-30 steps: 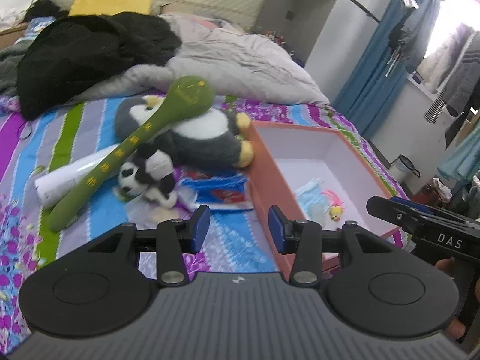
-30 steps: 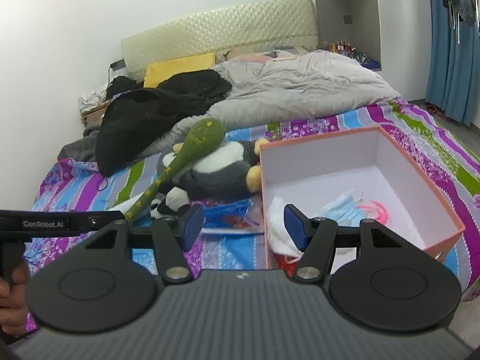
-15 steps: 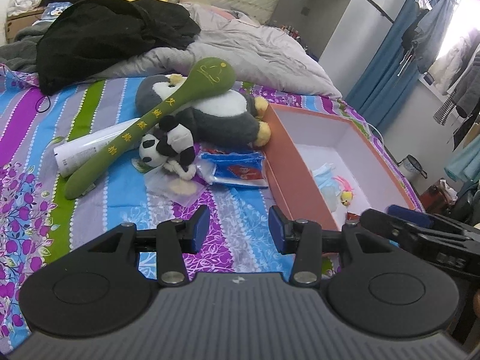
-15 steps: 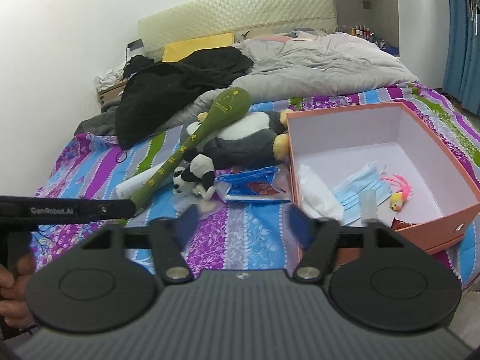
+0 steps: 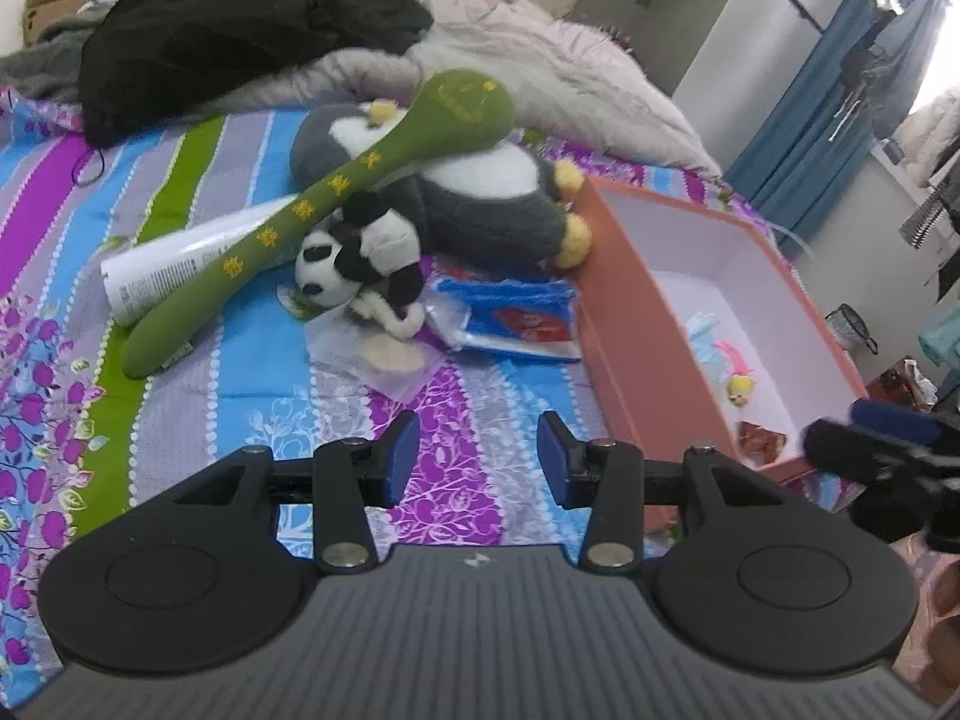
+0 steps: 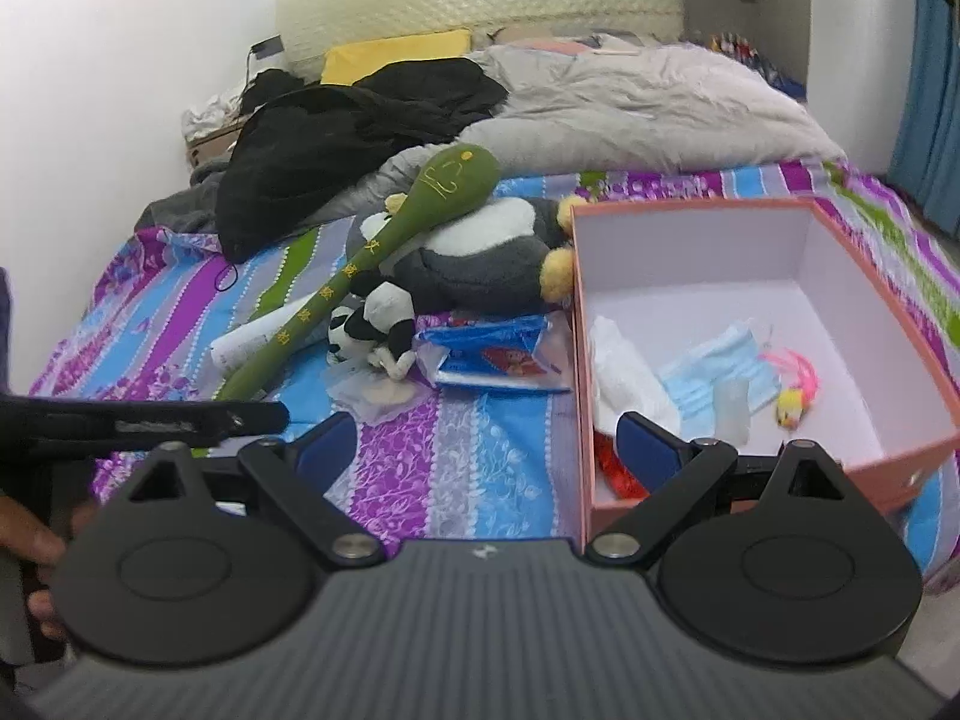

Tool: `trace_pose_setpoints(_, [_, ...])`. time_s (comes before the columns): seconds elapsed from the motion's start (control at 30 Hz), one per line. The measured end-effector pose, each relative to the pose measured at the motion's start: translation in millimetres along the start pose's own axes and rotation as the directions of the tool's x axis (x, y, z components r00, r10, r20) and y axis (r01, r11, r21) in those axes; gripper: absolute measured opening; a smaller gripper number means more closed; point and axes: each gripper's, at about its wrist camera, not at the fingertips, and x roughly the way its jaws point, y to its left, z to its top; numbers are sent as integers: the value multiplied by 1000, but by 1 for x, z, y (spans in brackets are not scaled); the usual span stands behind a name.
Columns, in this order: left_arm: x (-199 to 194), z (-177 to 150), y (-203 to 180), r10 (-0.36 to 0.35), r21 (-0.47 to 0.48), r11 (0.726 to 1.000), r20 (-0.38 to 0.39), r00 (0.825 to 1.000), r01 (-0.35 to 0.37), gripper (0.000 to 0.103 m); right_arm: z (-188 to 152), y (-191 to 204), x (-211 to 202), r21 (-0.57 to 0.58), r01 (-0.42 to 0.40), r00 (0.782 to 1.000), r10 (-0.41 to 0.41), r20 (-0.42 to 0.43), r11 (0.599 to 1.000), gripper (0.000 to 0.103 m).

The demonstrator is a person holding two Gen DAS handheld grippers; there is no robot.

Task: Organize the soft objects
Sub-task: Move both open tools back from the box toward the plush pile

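The step in hand was judged to be the approach to the next soft item, since neither gripper held anything and several items lay outside the pink box [image 6: 708, 207]. The small panda plush [image 5: 360, 258] lay nearest on the striped bedsheet [image 5: 498, 408], touching the large penguin plush [image 5: 480, 204], with the green plush mallet [image 5: 336, 192] resting across both and over a white tube [image 5: 162, 264]. A blue tissue pack [image 5: 516, 324] lay just beside the box wall.

For a clean pick, the panda was best taken across its body rather than by a limb, so that it would not dangle or drag the clear packet [image 5: 378, 354] lying partly under it. The mallet was best lifted away first, or the panda drawn out sideways from beneath it. Soft filling was expected to compress, so a firm closure was advised.

The left gripper [image 5: 471, 456] was seen moderately parted, empty, above bare sheet and clear of all items. The right gripper [image 6: 480, 450] was spread wide, also empty, with one finger over the box's near corner; contact could not be determined. Inside the box lay a white cloth [image 6: 624, 366], a blue face mask [image 6: 714, 372] and a small yellow-pink toy [image 6: 789, 396].
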Motion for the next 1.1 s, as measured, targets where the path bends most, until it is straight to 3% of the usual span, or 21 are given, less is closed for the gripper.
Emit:
trace_pose_setpoints(0.17, [37, 3, 17, 26, -24, 999, -42, 999, -27, 49, 18, -1, 19, -11, -78, 995, 77, -56, 997, 95])
trace_pose_setpoints(0.43, [78, 9, 35, 36, -50, 998, -70, 997, -39, 49, 36, 0, 63, -11, -16, 990, 15, -137, 1000, 95])
trace_pose_setpoints(0.8, [105, 4, 63, 35, -119, 992, -101, 994, -47, 49, 43, 17, 103, -47, -30, 973, 18, -230, 998, 95])
trace_pose_setpoints(1.1, [113, 5, 78, 37, -135, 990, -106, 994, -51, 49, 54, 31, 121, -82, -24, 975, 5, -223, 996, 95])
